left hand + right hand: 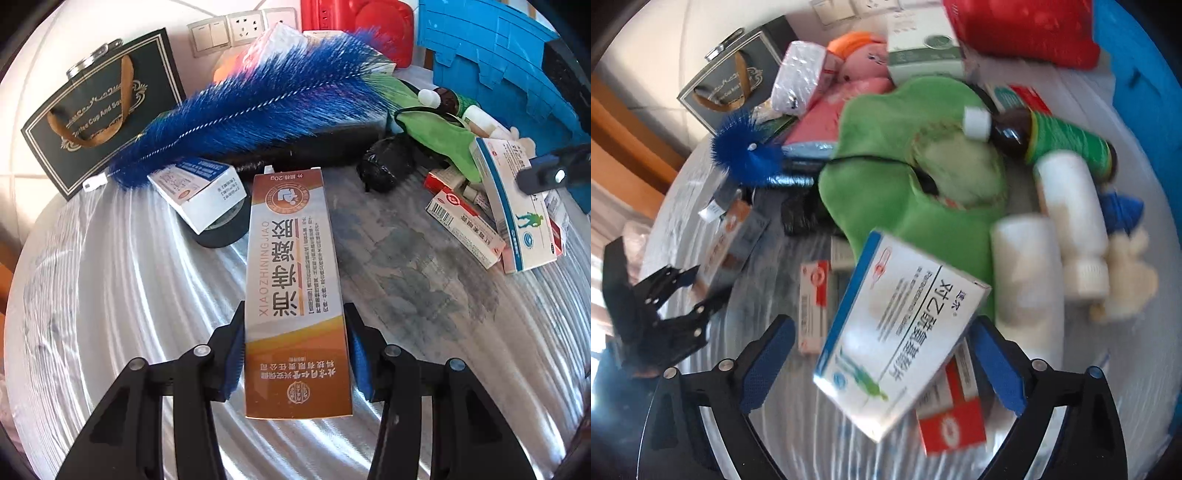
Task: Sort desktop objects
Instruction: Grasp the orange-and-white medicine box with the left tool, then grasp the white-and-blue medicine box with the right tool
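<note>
Two grippers: one loaded, one empty.
Left gripper (pixel 295 354): clenched on the orange-and-white gel box (pixel 293 295), blue pads pressing its two long sides near the end closest to the camera.
Gel box axis: its length runs straight ahead out of the jaws, far end reaching toward the blue feather brush (pixel 258 110); whether it rests on the silver table cover (pixel 110 295) or hangs just above it cannot be told.
Right gripper (pixel 882 363): released, fingers spread wide with nothing pinched.
Blue-edged medicine box (pixel 897 347): lies between and just ahead of the right jaws, propped on the red-and-white cartons (pixel 951 417) and tilted, its long axis slanting across the gap, not in line with it.
Deciding relation: judging by this, the right hand is far nearer that box; the slanted axis probably calls for a wrist turn before the pads can close on its narrow sides.
Ahead of the right jaws: green cloth (pixel 886 177), white bottles (pixel 1071 221), brown syrup bottle (pixel 1052 144), pink doll (pixel 857 70).
Only the left view shows: the print on the held gel box, the black tape roll (pixel 225 232) under a white carton, and the black gift bag (pixel 103 107) face-on.
Only the right view shows: the doll, the bottles in full, and the left gripper from outside.
</note>
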Demonstrator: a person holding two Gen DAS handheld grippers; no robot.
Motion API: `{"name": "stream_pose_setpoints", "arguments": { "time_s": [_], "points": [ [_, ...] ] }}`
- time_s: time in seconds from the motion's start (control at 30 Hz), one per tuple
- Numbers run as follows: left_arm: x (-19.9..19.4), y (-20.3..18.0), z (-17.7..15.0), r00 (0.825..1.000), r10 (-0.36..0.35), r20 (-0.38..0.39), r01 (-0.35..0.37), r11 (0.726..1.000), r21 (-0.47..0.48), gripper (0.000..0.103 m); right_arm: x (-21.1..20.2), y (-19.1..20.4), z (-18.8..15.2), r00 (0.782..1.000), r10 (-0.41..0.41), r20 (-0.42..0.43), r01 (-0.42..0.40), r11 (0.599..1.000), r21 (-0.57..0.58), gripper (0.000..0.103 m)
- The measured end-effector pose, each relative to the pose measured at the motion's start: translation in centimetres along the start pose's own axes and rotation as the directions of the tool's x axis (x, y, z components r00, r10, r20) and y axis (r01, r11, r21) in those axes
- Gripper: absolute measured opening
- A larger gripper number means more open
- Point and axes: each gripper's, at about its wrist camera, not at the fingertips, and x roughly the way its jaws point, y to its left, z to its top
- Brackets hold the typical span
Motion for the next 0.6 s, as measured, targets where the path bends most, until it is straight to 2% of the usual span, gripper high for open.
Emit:
{"name": "stream_pose_setpoints", "arguments": {
  "time_s": [0.1,0.17,0.23,0.3,0.33,0.4,0.47,0.6],
  "points": [
    [0.0,-0.3,0.0,1.000,0.009,-0.007,-0.009,1.000,-0.018,0.048,2.0,0.9,0.0,0.997,-0.069,-0.029,0.069,0.997,-0.019,0.097],
    [0.0,-0.4,0.0,1.000,0.015,-0.008,-0.015,0.999,-0.032,0.048,2.7,1.7,-0.3,0.987,-0.160,0.017,0.161,0.983,-0.089,0.086],
    [0.0,-0.4,-0.2,1.000,0.017,-0.004,-0.017,0.999,-0.043,0.048,2.8,1.7,-0.6,0.986,-0.162,0.037,0.166,0.980,-0.112,0.084],
    [-0.1,-0.3,-0.3,1.000,0.013,0.005,-0.012,0.999,-0.053,0.047,2.7,1.6,-0.7,0.988,-0.152,0.037,0.156,0.977,-0.146,0.076],
    [-0.1,-0.3,-0.4,1.000,0.010,0.008,-0.009,0.998,-0.057,0.047,2.4,1.4,-0.7,0.990,-0.139,0.034,0.143,0.977,-0.160,0.067],
    [-0.4,-0.6,-0.7,1.000,0.004,0.015,-0.003,0.998,-0.059,0.046,1.5,1.1,-0.6,0.993,-0.112,0.045,0.118,0.976,-0.182,0.061],
    [-1.0,-1.1,-1.0,1.000,0.010,0.023,-0.008,0.998,-0.063,0.046,0.1,1.3,-0.7,0.992,-0.101,0.079,0.117,0.965,-0.235,0.023],
    [-2.6,-1.4,-1.8,0.998,0.035,0.049,-0.030,0.996,-0.087,0.046,-1.6,2.8,-1.5,0.984,-0.120,0.128,0.158,0.924,-0.347,0.020]
  ]
}}
